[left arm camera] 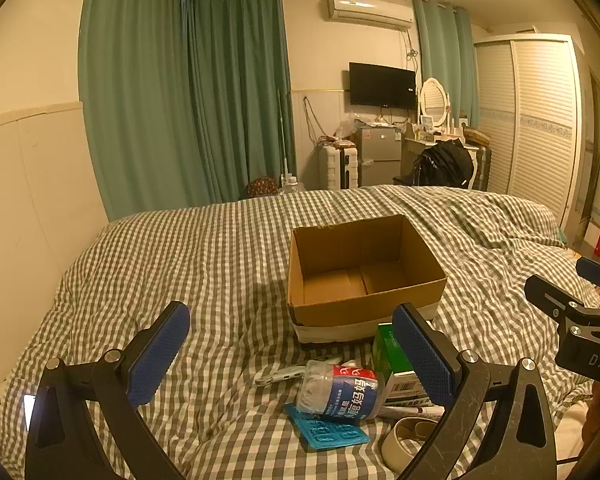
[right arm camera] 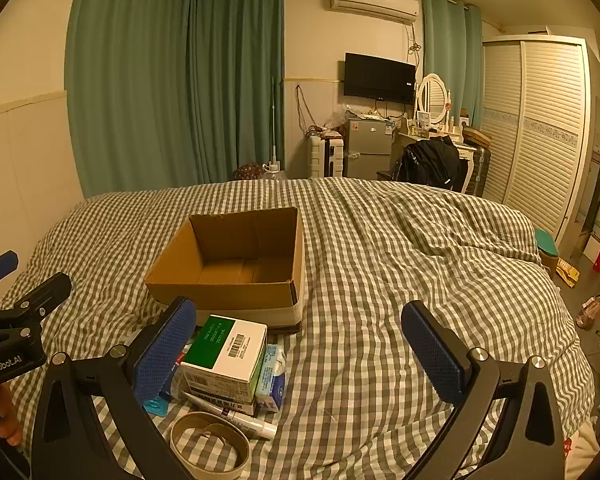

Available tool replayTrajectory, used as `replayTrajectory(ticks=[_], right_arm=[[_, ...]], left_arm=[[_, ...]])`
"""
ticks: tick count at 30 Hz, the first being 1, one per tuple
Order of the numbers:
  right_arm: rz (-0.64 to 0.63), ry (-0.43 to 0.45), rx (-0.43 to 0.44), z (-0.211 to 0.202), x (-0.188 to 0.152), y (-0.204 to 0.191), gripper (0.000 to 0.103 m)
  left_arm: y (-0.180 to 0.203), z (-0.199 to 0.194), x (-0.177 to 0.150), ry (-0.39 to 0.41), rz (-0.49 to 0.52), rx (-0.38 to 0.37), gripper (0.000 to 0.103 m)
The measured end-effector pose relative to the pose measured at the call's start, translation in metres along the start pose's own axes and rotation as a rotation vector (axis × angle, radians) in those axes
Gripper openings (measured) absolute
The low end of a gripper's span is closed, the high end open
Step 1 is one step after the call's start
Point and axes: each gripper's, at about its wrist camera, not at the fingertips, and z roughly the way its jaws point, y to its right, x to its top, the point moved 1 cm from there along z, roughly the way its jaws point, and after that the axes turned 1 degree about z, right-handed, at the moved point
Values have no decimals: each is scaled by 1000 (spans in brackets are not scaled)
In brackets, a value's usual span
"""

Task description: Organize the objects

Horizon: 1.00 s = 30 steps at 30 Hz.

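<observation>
Nothing is picked yet: both grippers, left gripper (left arm camera: 292, 360) and right gripper (right arm camera: 300, 354), hang spread and empty near the clutter, so next comes grasping the bottle (left arm camera: 340, 394) for the box (left arm camera: 364, 312).

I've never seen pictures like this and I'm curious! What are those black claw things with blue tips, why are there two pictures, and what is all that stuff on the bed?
The claws are grabbers that a person holds, one in each hand. Each carries a camera looking out between its two blue fingers, which is why you get two pictures. One shows the left gripper, the other the right gripper. Both are open and holding nothing.

They hover over a bed with a checked cover. On it sits an open, empty cardboard box. In front of it lies a little pile: a plastic bottle on its side, a green and white box, a blue flat pack, a marker pen and a tape roll. The job is tidying these up.
</observation>
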Motion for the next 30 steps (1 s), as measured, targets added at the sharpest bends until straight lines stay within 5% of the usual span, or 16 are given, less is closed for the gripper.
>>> replayTrajectory(ticks=[30], right_arm=[[-18, -6, 5, 0, -3, -7, 103]], left_arm=[[3, 6, -7, -13, 14, -3, 103]])
